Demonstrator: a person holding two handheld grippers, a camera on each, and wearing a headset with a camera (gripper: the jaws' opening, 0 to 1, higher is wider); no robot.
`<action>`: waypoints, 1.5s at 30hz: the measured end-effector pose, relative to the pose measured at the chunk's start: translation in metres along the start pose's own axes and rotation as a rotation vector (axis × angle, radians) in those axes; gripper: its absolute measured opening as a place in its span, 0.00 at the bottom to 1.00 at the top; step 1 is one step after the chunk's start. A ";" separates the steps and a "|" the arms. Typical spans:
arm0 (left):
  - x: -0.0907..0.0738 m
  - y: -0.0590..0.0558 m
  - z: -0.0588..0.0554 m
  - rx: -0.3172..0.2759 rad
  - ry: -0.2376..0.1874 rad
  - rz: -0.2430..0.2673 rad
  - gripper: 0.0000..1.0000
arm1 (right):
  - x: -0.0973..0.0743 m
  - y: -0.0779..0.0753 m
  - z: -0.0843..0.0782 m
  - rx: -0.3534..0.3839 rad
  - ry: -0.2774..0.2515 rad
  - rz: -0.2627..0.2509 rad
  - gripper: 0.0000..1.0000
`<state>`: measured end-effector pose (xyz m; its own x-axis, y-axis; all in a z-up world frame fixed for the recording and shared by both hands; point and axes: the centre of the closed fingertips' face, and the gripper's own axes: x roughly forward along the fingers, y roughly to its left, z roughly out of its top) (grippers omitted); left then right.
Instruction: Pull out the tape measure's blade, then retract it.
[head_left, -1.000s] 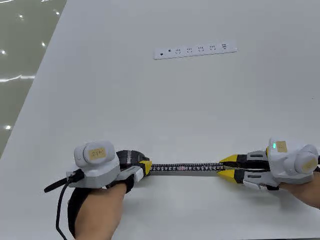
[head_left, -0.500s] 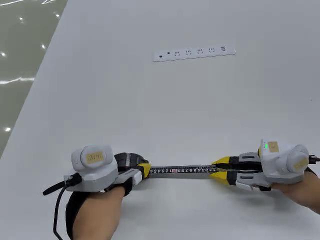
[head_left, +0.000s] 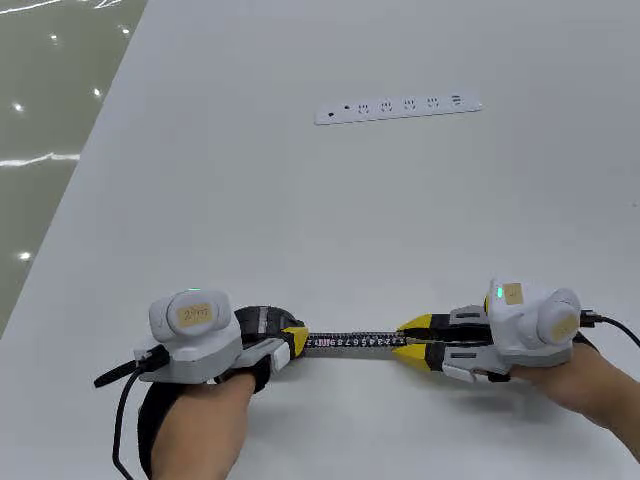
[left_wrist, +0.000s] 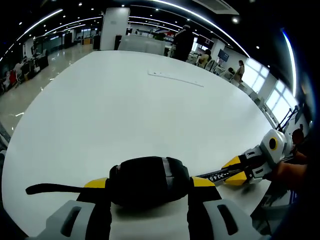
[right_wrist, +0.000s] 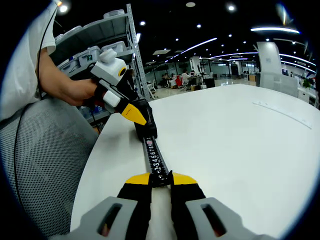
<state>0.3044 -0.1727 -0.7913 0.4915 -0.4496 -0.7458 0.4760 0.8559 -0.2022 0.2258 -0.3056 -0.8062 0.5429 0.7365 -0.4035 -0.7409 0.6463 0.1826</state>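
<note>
Recorder: Status of the tape measure?

Observer: Lower left of the head view, on the white table. Black round case, seated between the jaws of the left gripper. In the left gripper view the jaws stand against both flanks of the case, clamped on it.

Recorder: And the blade?

Observer: Out of the case, a short run. It lies low along the table from lower left toward lower centre of the head view, numbers legible. The far end sits in the right gripper.

Recorder: Grip on that end?

Observer: Right gripper view shows the yellow tips drawn together on the blade, with the scale running up the frame to the case. Pinched, not merely beside it.

Recorder: How far along, then?

Observer: My reading is that the pull-out has begun, since blade shows between the two grippers. Whether this is full draw I cannot tell, but the exposed run looks modest. Retraction is not finished, as the blade is not home in the case.

Recorder: What remains?

Observer: Probably bringing the blade's end back to the case mouth under control, with both grips held till then.

Recorder: Anything else on the table?

Observer: White power strip, upper centre of the head view, well apart from the work.
</note>
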 end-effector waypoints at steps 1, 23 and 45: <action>0.000 0.000 0.000 -0.001 0.000 -0.002 0.58 | 0.002 0.000 0.001 0.002 -0.001 0.001 0.12; -0.001 0.001 0.000 -0.034 0.000 -0.022 0.58 | 0.027 0.005 0.011 0.008 -0.014 0.024 0.12; -0.001 -0.001 0.001 -0.042 -0.002 -0.022 0.59 | 0.031 0.006 0.015 -0.002 -0.017 0.034 0.11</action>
<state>0.3045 -0.1732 -0.7897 0.4828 -0.4694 -0.7394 0.4560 0.8555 -0.2453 0.2442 -0.2763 -0.8038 0.5238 0.7613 -0.3821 -0.7600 0.6203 0.1941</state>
